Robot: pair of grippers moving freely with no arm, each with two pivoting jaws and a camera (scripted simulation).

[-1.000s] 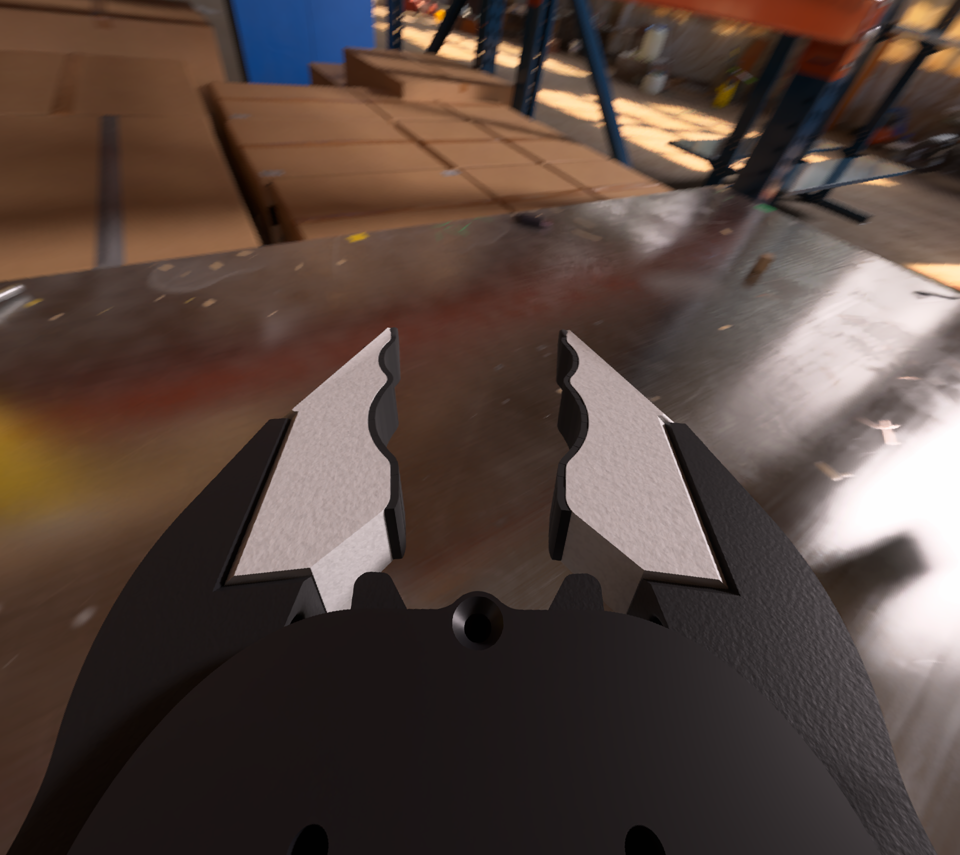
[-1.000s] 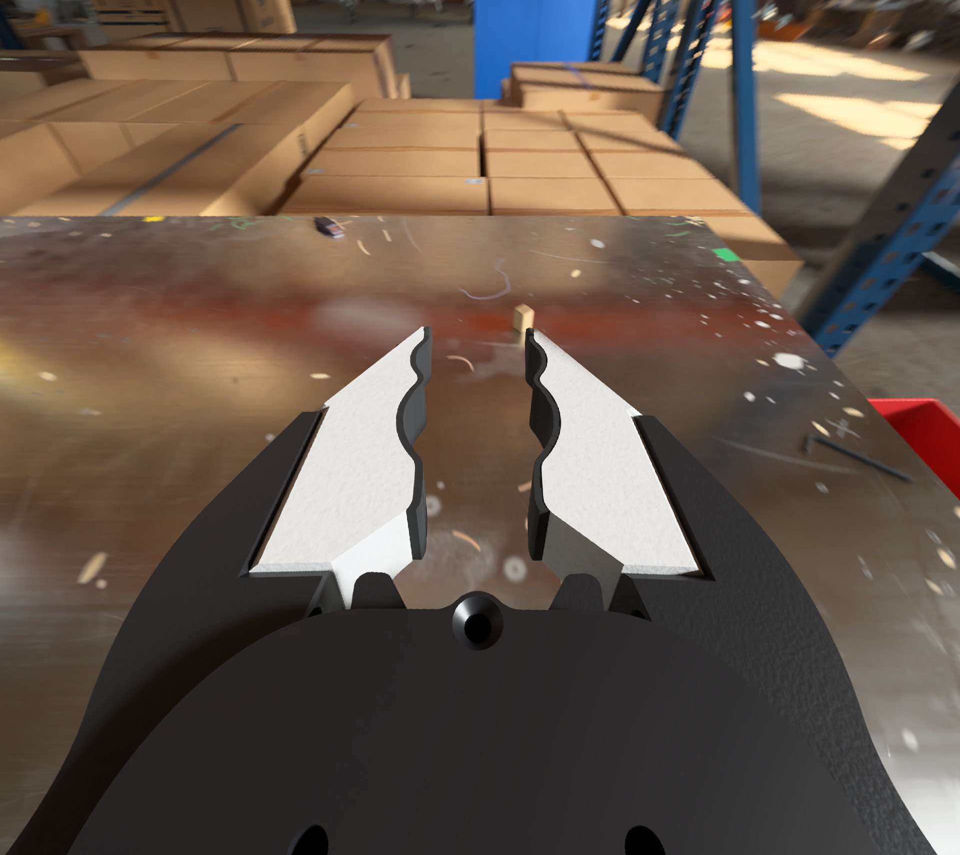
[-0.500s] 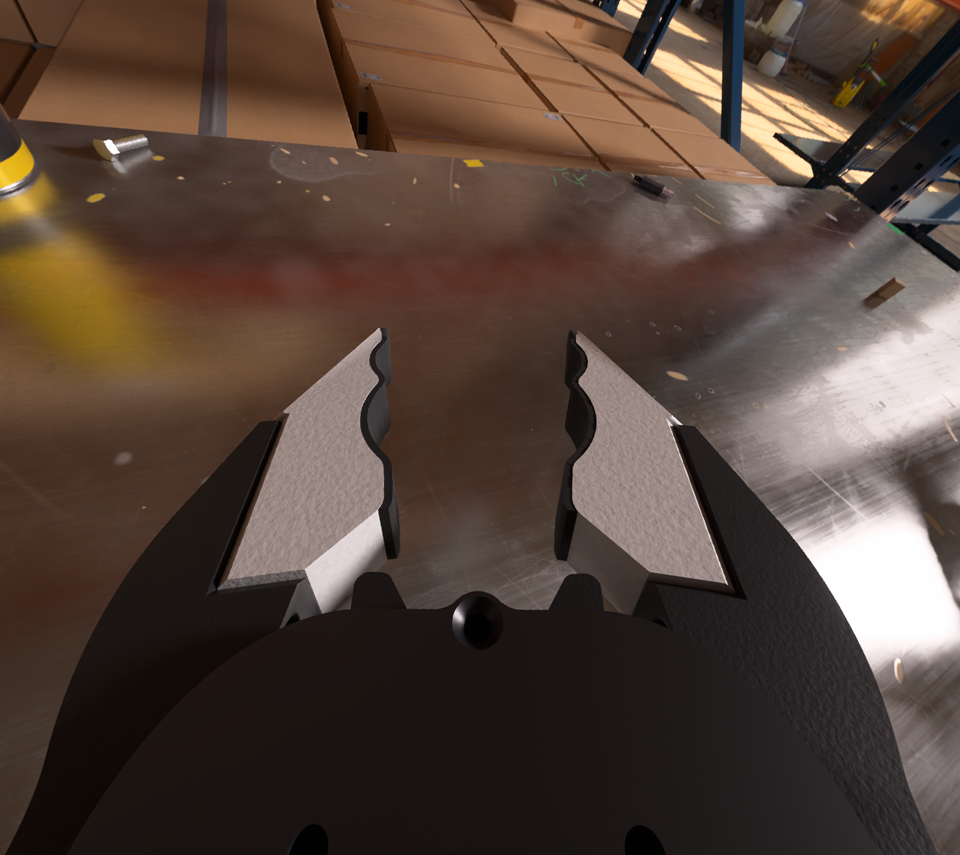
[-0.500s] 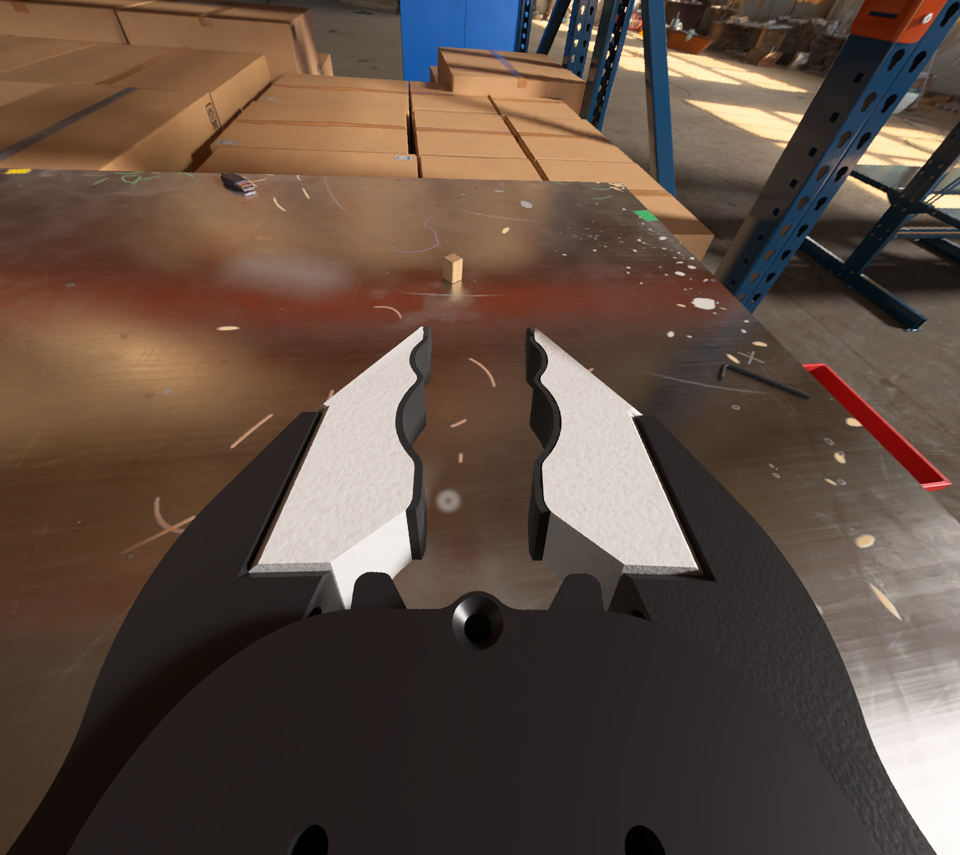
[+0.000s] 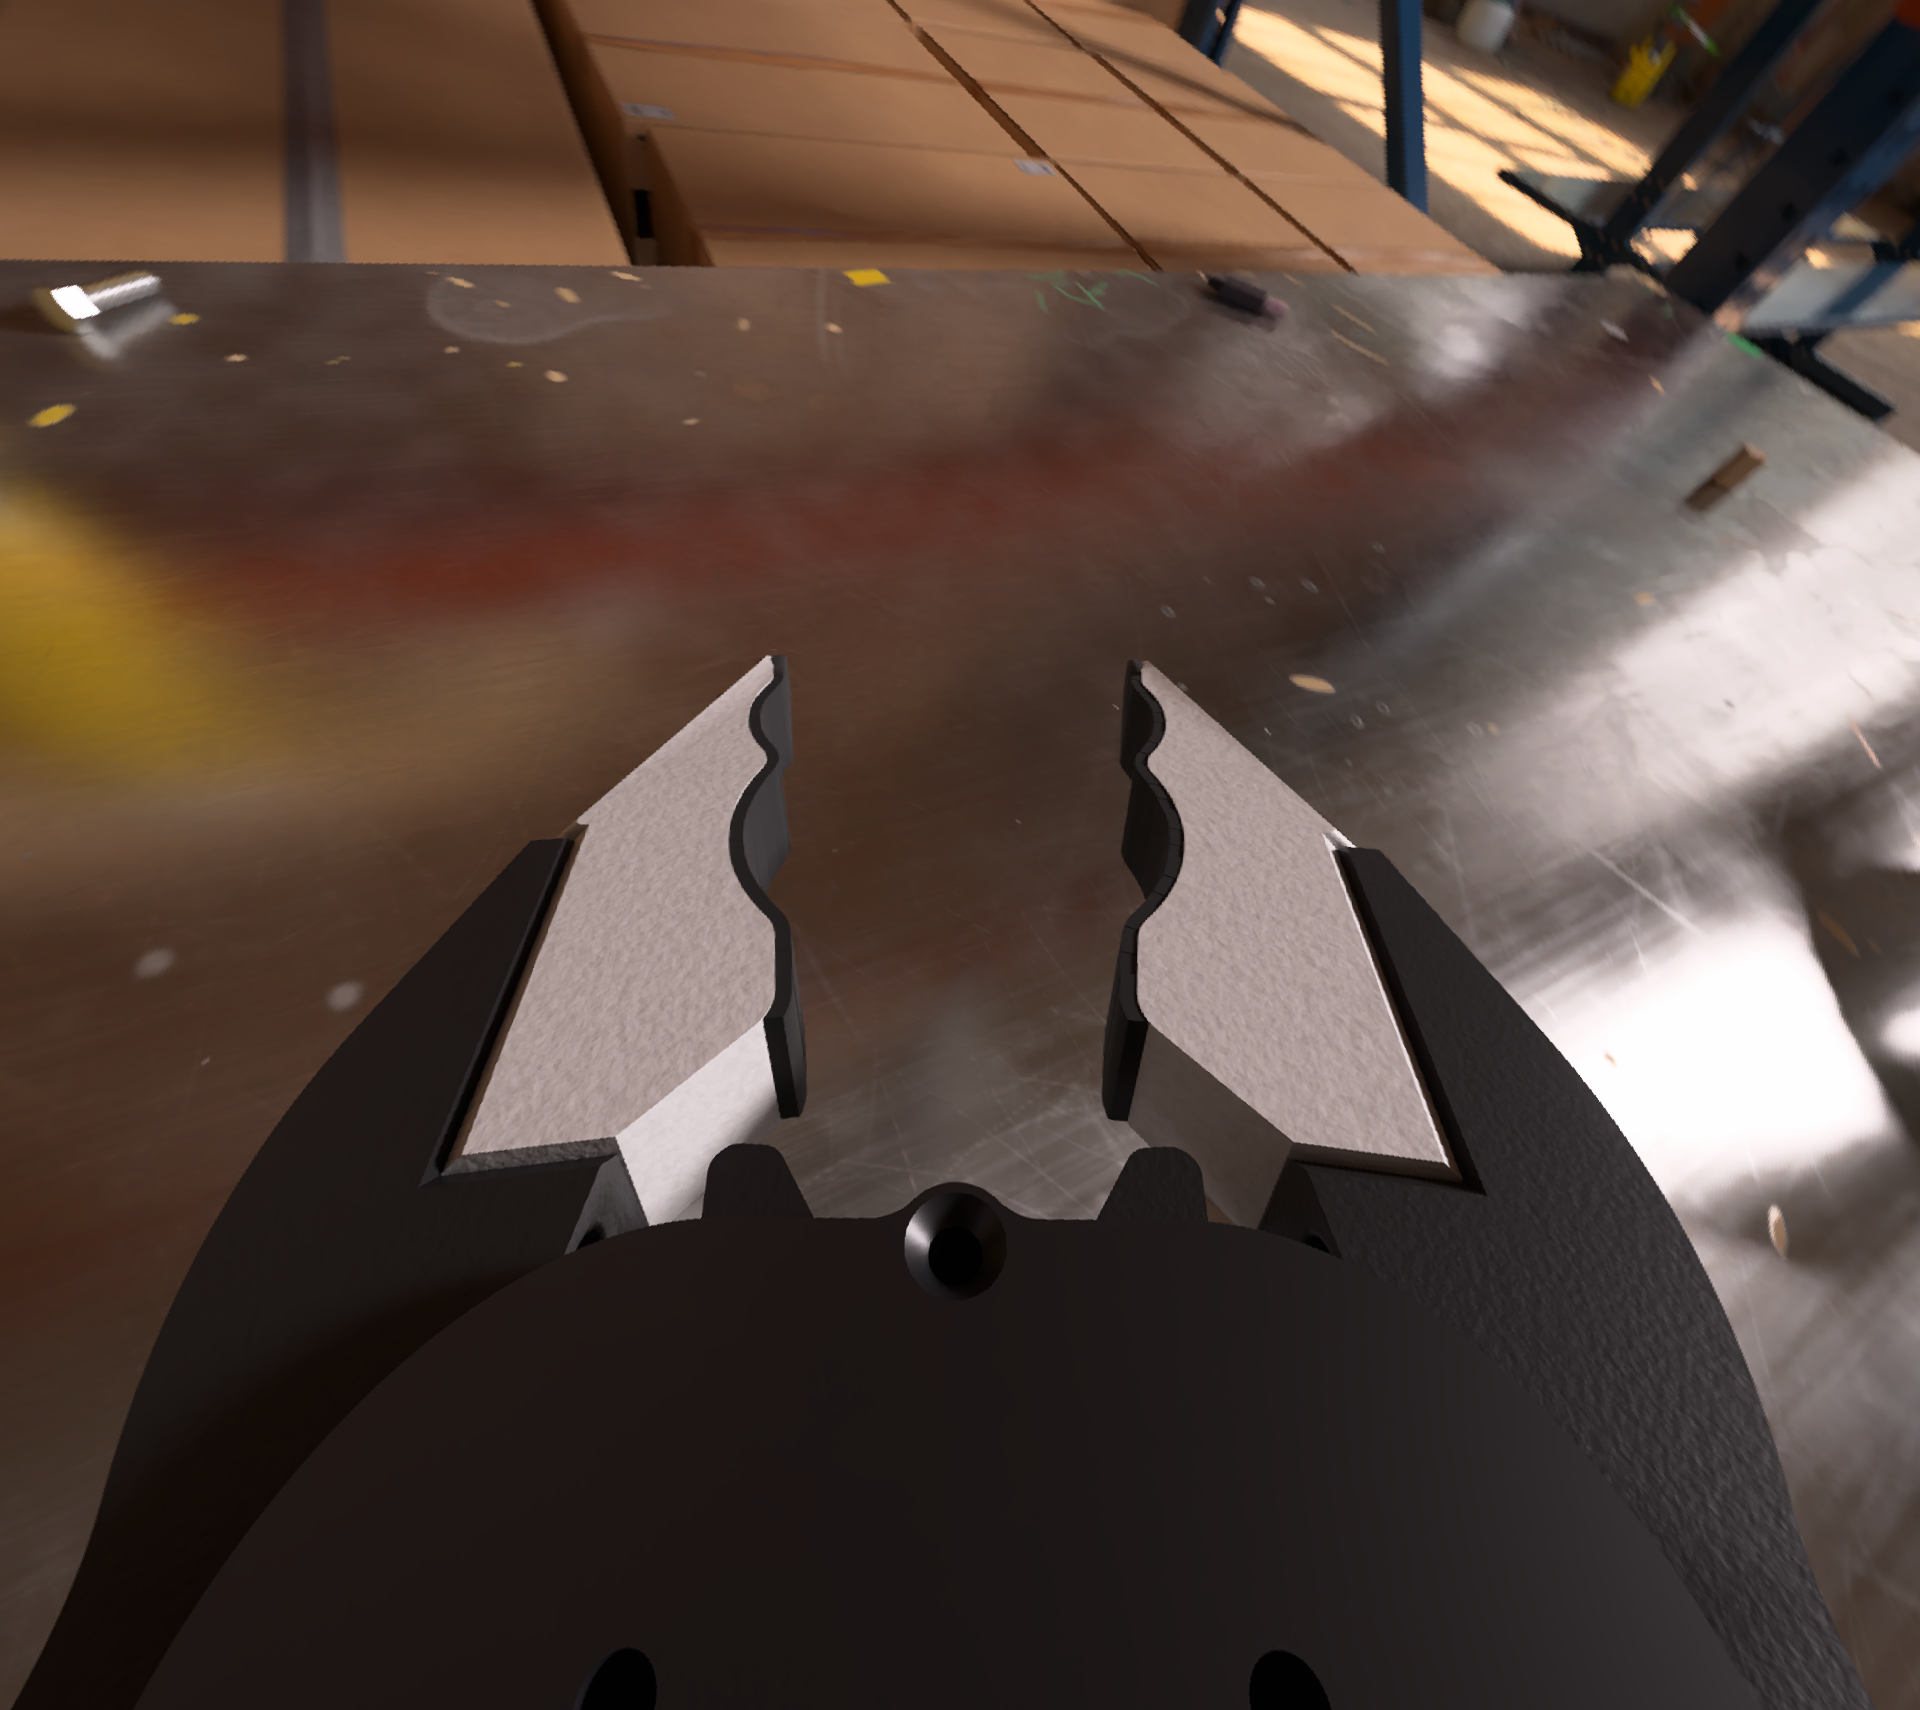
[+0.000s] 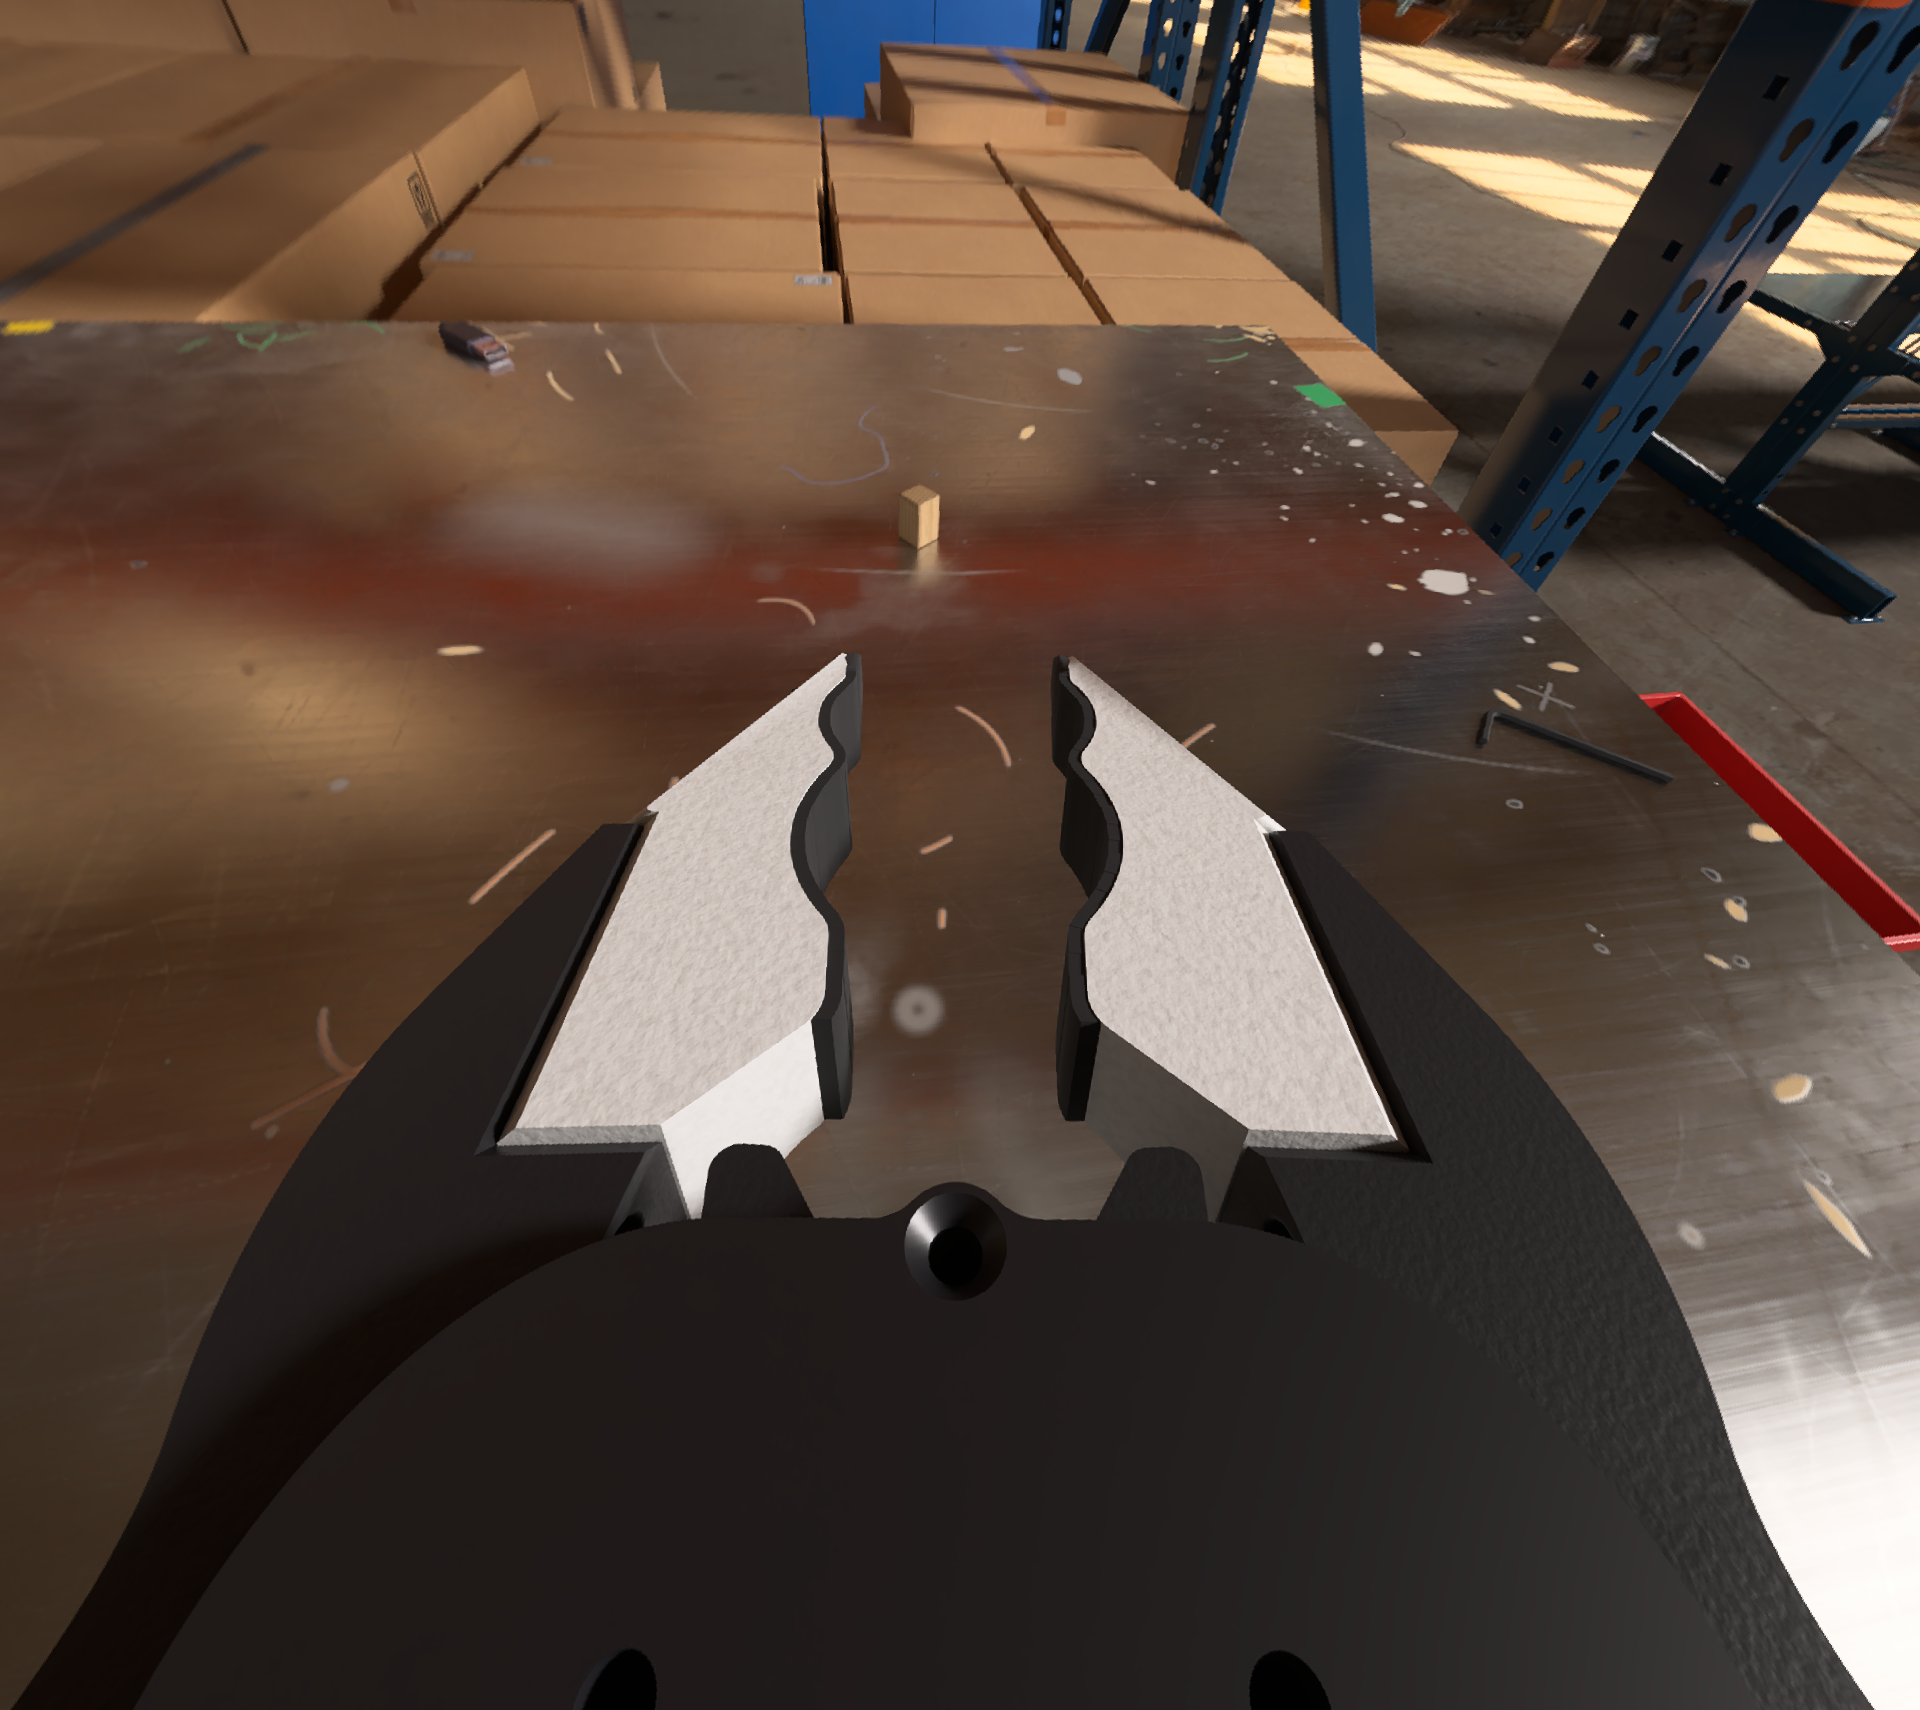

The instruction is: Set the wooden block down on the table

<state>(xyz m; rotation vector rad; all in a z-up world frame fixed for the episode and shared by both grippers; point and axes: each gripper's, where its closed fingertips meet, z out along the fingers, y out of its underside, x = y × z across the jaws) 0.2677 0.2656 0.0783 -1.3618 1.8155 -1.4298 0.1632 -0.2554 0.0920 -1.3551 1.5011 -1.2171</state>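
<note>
The wooden block (image 6: 918, 515) is standing upright on the worktop (image 6: 312, 725), at 12 o'clock from the right tongs (image 6: 956, 673). Both right and left tongs (image 5: 954, 684) are gaping open, gripping nothing.

You can read no text here; the cardboard boxes (image 6: 436, 195) at upper left bear only blurred marks.

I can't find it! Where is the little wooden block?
In the right wrist view, the wooden block stands on the metal table, straight ahead of the open right hand-held gripper, untouched.

Tan wooden block (image 6: 918, 515) on scuffed silver-brown table (image 6: 312, 725); red tray (image 6: 1787, 813).
</note>
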